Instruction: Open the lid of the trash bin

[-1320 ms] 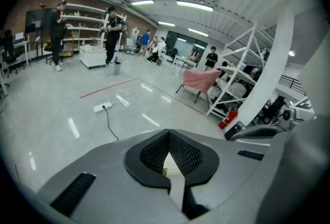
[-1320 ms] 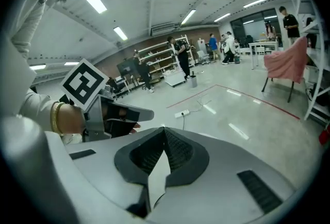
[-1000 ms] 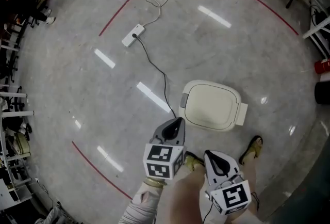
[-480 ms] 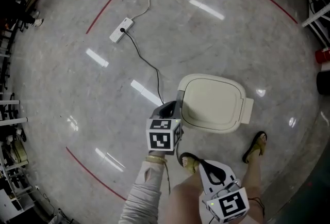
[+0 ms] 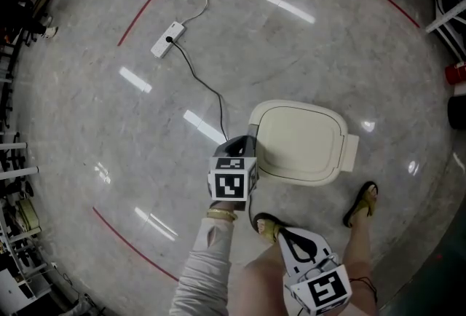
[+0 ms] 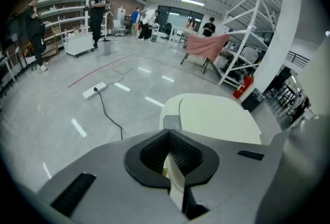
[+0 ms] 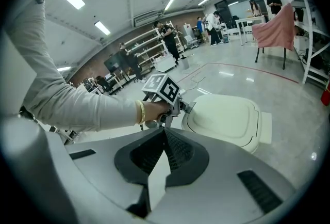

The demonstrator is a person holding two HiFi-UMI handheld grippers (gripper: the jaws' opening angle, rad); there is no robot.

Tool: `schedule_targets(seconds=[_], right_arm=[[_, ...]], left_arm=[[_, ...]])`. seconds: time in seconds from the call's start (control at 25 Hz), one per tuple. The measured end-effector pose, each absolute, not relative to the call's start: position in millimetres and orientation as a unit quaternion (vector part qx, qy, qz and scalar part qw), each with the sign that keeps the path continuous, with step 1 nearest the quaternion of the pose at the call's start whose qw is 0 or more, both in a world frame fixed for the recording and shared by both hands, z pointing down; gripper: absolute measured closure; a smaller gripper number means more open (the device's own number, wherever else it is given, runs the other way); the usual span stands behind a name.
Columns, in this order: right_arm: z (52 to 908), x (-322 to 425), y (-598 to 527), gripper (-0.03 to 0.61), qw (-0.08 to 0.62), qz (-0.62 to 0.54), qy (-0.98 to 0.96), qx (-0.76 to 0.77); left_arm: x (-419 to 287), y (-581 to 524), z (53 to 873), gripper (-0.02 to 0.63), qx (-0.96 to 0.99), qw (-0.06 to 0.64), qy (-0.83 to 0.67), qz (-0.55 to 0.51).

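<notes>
The left gripper (image 5: 246, 142), jaws pressed together on nothing, points its tip at the left edge of the cream bin (image 5: 300, 141), right by the grey tab (image 6: 172, 124) at the lid's (image 6: 219, 117) rim; whether tip and tab touch cannot be told. The lid lies closed and flat. The left arm reaches forward and down in a pale sleeve (image 5: 204, 267), a gold bangle (image 7: 141, 112) at the wrist and the hand (image 7: 154, 112) wrapped round the handle below the marker cube (image 5: 233, 183). The right gripper (image 5: 293, 239), also clenched and empty, hangs low near the person's legs, well apart from the bin, aimed across at it and at the left gripper. The bin stands on the polished grey floor (image 5: 109, 125) inside a red painted line (image 5: 138, 22). A black cable (image 5: 207, 85) runs from a white power strip (image 5: 167, 39) towards the bin's left side. A sandalled foot (image 5: 362, 203) rests just beside the bin's near right corner.
</notes>
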State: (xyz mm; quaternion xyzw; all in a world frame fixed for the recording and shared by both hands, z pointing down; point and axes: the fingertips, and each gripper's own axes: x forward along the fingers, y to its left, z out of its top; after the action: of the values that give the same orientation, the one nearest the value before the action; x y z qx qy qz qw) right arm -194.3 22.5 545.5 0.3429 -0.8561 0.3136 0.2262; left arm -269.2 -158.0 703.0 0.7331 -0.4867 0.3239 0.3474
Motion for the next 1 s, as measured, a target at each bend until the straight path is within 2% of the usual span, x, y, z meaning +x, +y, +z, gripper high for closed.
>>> schedule_targets(seconds=[0.24, 1.0], right_arm=[[543, -190, 22, 0.578, 0.221, 0.319, -0.857, 0.339], [535, -172, 21, 0.578, 0.225, 0.328, -0.857, 0.327]], left_arm=[[-268, -157, 706, 0.609, 0.738, 0.324, -0.494, 0.328], [-270, -159, 708, 0.609, 0.709, 0.352, -0.515, 0.330]])
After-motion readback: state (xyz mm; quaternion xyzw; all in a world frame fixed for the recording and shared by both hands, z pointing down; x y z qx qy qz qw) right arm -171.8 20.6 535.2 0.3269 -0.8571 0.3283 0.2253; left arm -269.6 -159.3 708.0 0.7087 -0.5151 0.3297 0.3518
